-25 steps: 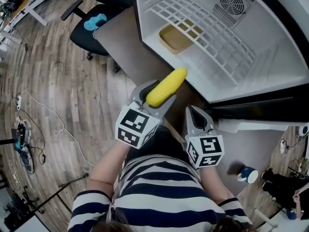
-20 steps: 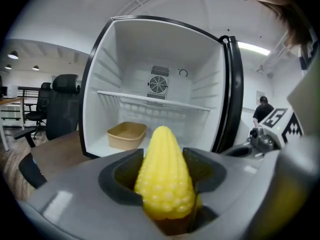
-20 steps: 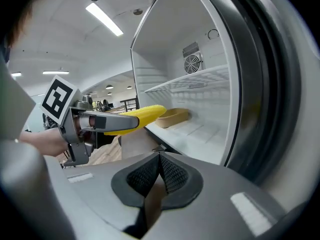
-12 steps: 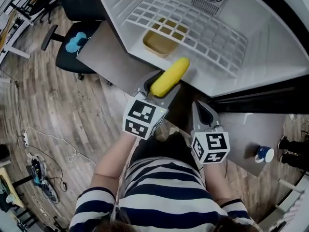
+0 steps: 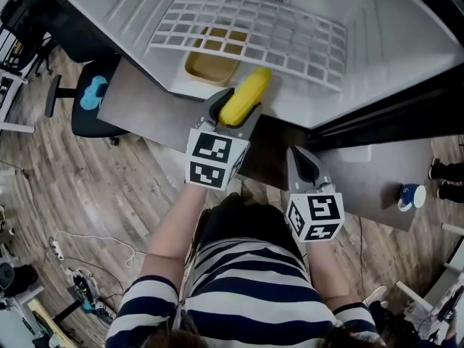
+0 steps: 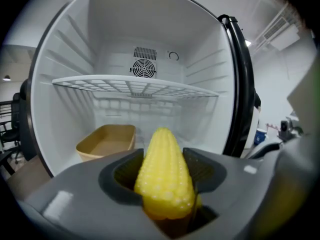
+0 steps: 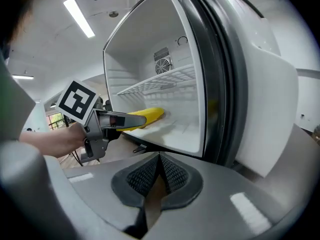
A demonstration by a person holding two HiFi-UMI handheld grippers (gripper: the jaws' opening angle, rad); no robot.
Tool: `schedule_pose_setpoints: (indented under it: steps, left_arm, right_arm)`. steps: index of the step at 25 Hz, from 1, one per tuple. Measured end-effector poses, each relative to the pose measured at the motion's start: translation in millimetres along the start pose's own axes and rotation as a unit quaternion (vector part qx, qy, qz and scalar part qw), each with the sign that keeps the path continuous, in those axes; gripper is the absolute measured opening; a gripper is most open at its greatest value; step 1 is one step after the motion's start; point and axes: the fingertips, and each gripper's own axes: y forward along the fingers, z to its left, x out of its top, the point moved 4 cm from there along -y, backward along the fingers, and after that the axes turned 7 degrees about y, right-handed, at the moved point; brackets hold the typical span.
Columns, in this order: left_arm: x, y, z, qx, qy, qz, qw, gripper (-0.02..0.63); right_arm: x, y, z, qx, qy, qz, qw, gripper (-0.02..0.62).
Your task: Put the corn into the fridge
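The fridge [image 5: 391, 42] stands open at 12 o'clock in the head view. A wire shelf [image 5: 290, 38] spans it, and a tan tray [image 5: 190, 67] sits on its white bottom at 11 o'clock. The left gripper [image 5: 233, 113] pinches the corn [image 5: 245, 98] by its thick end. The tip points to 1 o'clock, just over the fridge's front lip and seemingly clear of the bottom.

With only the butt gripped, I judge that letting go this near the lip could let the cob roll out. Lifting it could knock the shelf edge, and drifting left could hit the tray.

The left forearm reaches straight forward, its gripper about level. The right gripper [image 5: 303, 167], at 5 o'clock from the left one, hangs back outside, jaws pressed together on nothing.
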Motion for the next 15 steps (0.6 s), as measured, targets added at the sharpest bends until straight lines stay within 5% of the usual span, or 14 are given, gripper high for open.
schedule_pose_setpoints:
  steps: [15]
  left_arm:
    - [7.7, 54.0, -5.2, 0.003, 0.044, 0.014, 0.9989, 0.0]
  right_arm:
    - [-19.0, 5.0, -17.5, -0.038, 0.04, 0.0, 0.999, -0.003]
